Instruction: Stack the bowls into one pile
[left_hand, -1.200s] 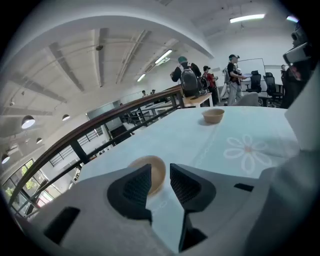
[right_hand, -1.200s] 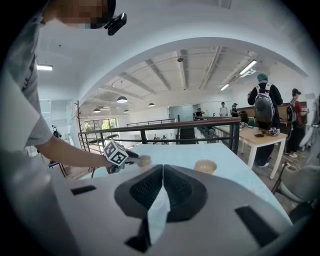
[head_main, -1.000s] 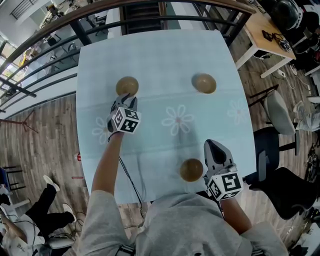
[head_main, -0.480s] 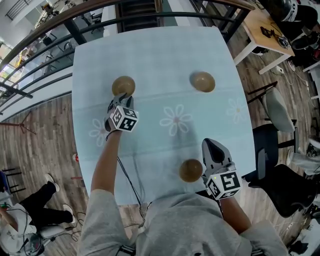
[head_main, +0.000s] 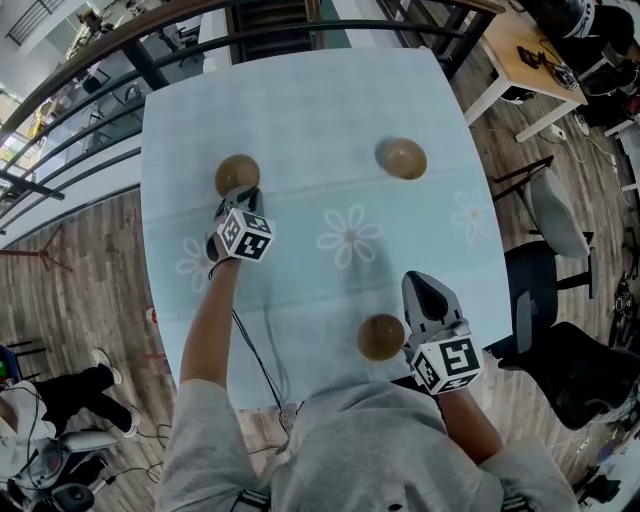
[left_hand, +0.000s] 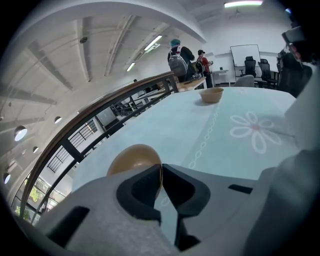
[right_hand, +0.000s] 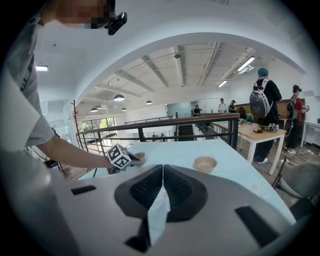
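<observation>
just been closing left gripper (left_hand: 161, 169) on rim of bowl (left_hand: 131, 157) at tips; gripping thinly, risking slipping or tipping while lifting.

Likely office: desk (head_main: 515, 60), swivel chairs (head_main: 553, 222), whiteboard (left_hand: 244, 54)

Bowls: 3, all brown, all single, none stacked yet. Placed vs the centre flower print (head_main: 350, 237) on the tabletop (head_main: 300, 100):
- far-left bowl (head_main: 237, 172): beyond it, to the left
- far-right bowl (head_main: 403, 158): beyond it, to the right
- near bowl (head_main: 381, 337): near side, slightly right

Flower prints: 3 in a row, i.e. the centre one plus left print (head_main: 195, 262) & right print (head_main: 470, 215).

Tools: 2.
- L tool (head_main: 243, 192): left of centre print, jaws just closed on far-left bowl's rim
- R tool (head_main: 420, 285): near-right of it, jaws together, empty

Tabletop: 1.
</observation>
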